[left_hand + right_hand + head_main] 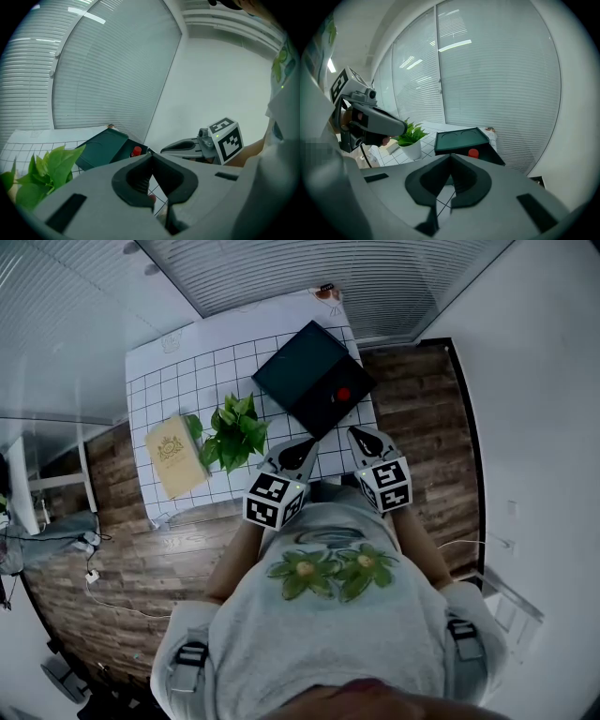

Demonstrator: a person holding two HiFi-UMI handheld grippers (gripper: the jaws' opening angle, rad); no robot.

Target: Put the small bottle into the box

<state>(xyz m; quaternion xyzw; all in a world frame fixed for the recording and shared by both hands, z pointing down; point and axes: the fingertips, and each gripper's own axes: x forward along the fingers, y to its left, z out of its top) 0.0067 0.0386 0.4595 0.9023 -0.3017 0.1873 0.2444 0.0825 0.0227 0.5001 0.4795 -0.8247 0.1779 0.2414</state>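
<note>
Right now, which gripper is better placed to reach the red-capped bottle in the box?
Likely right. The right gripper lies nearer the red-capped bottle in the box; the left gripper is farther, beside the plant. Both are shut, empty.

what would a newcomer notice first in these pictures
A dark green box lies open at the far right of the grid-patterned table, a red-capped small bottle inside it. Left of it are a leafy potted plant and a yellow book. The left gripper and right gripper hang at the near edge, jaws together, empty.
</note>
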